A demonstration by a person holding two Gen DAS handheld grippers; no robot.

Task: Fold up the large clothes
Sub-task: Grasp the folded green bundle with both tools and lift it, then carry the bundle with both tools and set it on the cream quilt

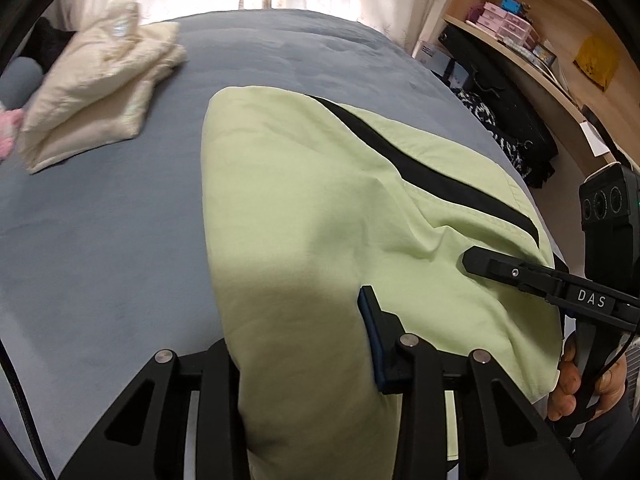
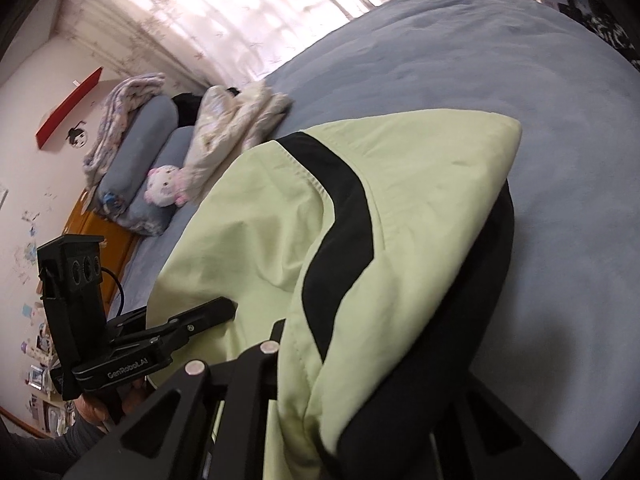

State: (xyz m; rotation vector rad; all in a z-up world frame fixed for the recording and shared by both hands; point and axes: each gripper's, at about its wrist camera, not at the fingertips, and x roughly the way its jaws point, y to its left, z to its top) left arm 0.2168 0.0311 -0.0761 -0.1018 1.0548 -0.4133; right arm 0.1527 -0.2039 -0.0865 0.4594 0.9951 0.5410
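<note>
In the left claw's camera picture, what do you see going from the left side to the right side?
Pink plush toy → folded cream blanket → light green garment with a black stripe → right claw → wooden shelves.
</note>
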